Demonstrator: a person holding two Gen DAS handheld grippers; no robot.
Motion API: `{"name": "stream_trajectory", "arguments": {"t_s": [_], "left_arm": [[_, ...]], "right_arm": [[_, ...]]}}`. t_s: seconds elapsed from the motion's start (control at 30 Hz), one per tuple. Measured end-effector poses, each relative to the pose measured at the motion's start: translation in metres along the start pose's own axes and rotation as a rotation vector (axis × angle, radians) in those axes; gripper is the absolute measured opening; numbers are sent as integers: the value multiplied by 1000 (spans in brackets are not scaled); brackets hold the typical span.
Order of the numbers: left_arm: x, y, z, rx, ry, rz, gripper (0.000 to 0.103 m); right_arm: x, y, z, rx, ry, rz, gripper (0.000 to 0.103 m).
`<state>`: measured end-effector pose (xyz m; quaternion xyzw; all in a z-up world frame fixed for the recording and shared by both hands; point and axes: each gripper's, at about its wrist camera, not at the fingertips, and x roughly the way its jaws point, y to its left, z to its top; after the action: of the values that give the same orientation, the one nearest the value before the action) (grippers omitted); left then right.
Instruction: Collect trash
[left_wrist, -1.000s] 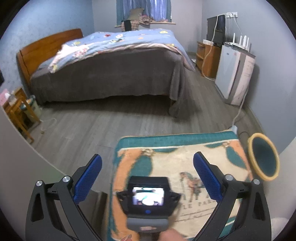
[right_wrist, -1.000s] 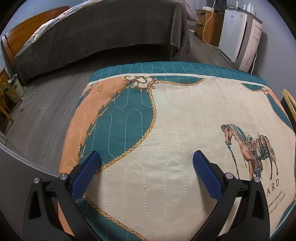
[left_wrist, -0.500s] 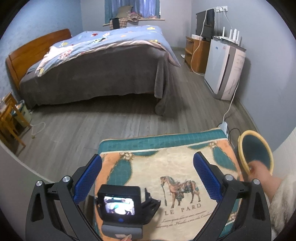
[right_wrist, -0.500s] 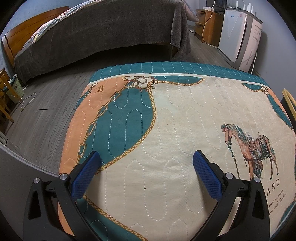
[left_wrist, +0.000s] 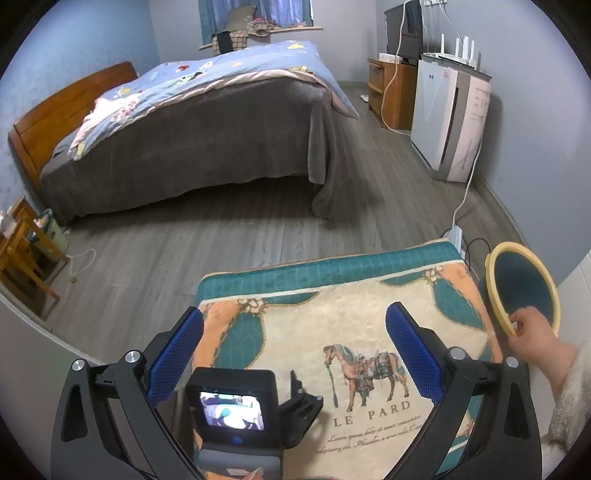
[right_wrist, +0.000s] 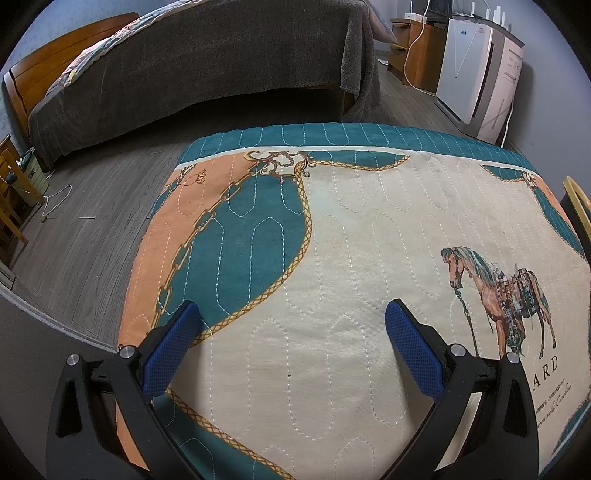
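Observation:
My left gripper (left_wrist: 295, 321) hangs open and empty above a table under a quilted horse-print cloth (left_wrist: 332, 317). The right gripper's body, with its small lit screen (left_wrist: 231, 406), lies on that cloth below the left fingers. In the right wrist view the right gripper (right_wrist: 293, 314) is open and empty, low over the cloth (right_wrist: 351, 240). A round bin with a yellow rim (left_wrist: 495, 295) stands off the table's right edge, and a bare hand (left_wrist: 532, 332) grips its rim. A sliver of that yellow rim (right_wrist: 578, 199) shows in the right wrist view. No trash item is in sight.
A bed with a grey blanket (left_wrist: 192, 147) fills the far side of the room. A white appliance (left_wrist: 447, 114) and a wooden cabinet (left_wrist: 391, 92) line the right wall, with a cable running to a power strip (left_wrist: 458, 232). A wooden stool (left_wrist: 26, 254) stands at left.
The left gripper has pulled back and up, so more floor and cloth show. A hand has come in at right and taken the bin's rim. The right gripper has not moved.

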<state>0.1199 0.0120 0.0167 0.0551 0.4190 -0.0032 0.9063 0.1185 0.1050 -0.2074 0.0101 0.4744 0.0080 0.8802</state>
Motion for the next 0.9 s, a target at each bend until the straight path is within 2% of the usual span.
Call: {"name": "stream_trajectory", "arguments": {"t_s": [0.6, 0.7, 0.8, 0.9], "left_arm": [[-4, 5, -7, -25, 21, -8, 98], [4, 8, -11, -78, 59, -58, 98], [18, 3, -14, -86, 117, -46, 98], [23, 0, -15, -75, 121, -18, 98]], "right_arm": [[0, 0, 0, 0, 0, 0, 98], [0, 0, 0, 0, 0, 0, 98], [0, 0, 0, 0, 0, 0, 98], [0, 0, 0, 0, 0, 0, 98]]}}
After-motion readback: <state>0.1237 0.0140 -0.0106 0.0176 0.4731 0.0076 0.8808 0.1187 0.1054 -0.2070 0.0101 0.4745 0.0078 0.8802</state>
